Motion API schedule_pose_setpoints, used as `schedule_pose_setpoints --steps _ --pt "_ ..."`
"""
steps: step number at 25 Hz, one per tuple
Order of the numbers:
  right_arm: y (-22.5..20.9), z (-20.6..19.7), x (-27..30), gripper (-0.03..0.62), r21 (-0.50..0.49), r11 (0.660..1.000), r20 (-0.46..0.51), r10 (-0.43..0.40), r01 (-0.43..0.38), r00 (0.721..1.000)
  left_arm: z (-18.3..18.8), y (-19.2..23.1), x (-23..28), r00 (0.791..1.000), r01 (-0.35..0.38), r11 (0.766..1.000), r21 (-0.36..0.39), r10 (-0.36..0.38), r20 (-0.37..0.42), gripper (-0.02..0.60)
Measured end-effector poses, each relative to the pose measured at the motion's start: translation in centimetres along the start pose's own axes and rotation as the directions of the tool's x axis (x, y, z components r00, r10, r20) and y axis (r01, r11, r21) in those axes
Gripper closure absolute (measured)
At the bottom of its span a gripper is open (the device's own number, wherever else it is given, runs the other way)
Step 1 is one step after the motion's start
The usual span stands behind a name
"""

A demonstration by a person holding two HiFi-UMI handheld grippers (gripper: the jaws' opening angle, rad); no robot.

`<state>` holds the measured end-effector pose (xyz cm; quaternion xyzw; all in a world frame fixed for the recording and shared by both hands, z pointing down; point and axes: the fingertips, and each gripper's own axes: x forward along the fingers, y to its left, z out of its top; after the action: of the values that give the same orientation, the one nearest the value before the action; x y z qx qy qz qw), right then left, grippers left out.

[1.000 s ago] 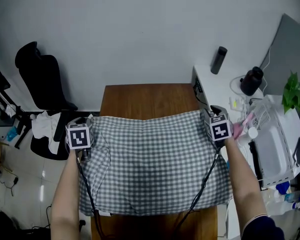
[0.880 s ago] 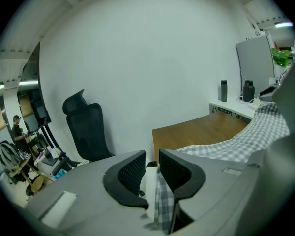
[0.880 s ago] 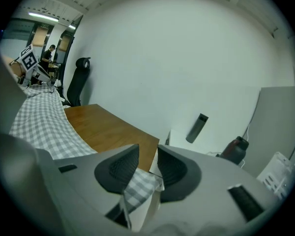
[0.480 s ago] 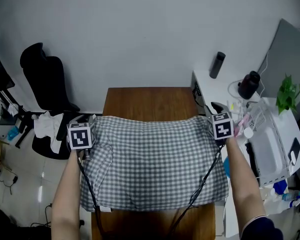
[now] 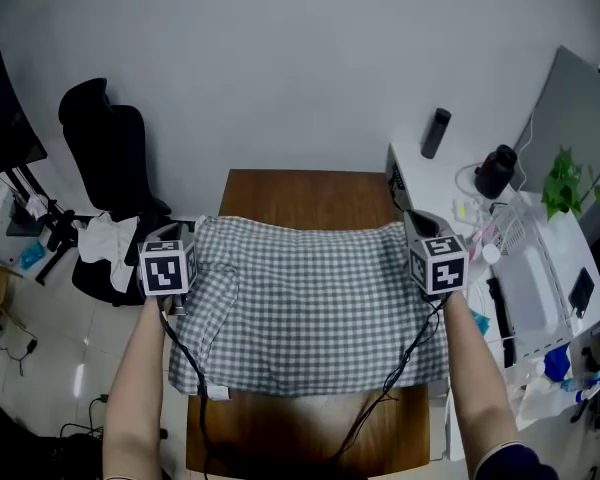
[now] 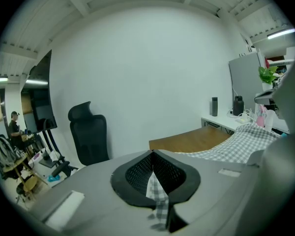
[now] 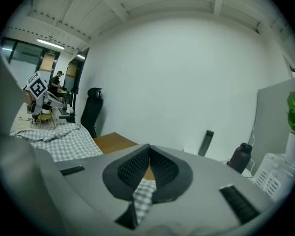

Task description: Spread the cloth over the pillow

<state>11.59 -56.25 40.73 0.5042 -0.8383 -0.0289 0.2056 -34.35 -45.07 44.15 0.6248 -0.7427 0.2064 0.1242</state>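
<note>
Cloth [image 5: 310,308] covers the table [image 5: 310,193] in the head view, and its near edge sits farther up the table than a second ago. Your left gripper [image 5: 192,230] view shows jaws just closed, pinching a checked corner. Your right gripper [image 5: 415,230] view shows the same. With both far-end corners held, you can likely start spreading.

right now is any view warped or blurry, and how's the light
Head view: sharp, dim but even, checks on the cloth crisp. Left gripper view: heavy fisheye bend, black corners, a ceiling light strip glaring at upper right. Right gripper view: same bend and dark corners, ceiling lamps bright at upper left, nearest cloth slightly soft.
</note>
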Motion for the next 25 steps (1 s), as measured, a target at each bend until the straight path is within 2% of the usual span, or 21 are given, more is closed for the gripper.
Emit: schedule_pose_setpoints --steps 6,10,16,19,21,25 --pt "6.0 1.4 -3.6 0.591 0.009 0.996 0.058 0.088 -0.088 0.994 -2.2 0.0 -3.6 0.999 0.031 0.999 -0.014 -0.031 -0.006 0.571" --pt "9.4 1.3 -4.9 0.591 -0.002 0.989 0.066 0.145 -0.146 0.987 -4.3 -0.2 -5.1 0.998 0.055 0.998 -0.018 -0.056 -0.039 0.571" --pt "11.5 2.7 -5.6 0.591 -0.003 0.983 0.097 0.182 -0.182 0.978 -5.8 -0.4 -6.3 0.996 0.064 0.997 -0.030 -0.066 -0.056 0.571" --pt "12.6 2.7 -6.2 0.591 0.004 0.979 0.103 0.202 -0.203 0.974 -6.7 -1.8 -7.7 0.993 0.098 0.995 -0.033 -0.099 -0.059 0.571" --pt "13.2 2.7 -6.5 0.591 0.006 0.976 0.105 0.215 -0.216 0.971 -7.5 -3.5 -8.4 0.988 0.137 0.990 -0.021 -0.138 -0.069 0.538" --pt "13.9 2.7 -7.2 0.591 0.003 0.972 0.110 0.233 -0.235 0.966 -10.1 -7.3 -9.4 0.972 0.207 0.977 0.042 -0.201 -0.119 0.401"
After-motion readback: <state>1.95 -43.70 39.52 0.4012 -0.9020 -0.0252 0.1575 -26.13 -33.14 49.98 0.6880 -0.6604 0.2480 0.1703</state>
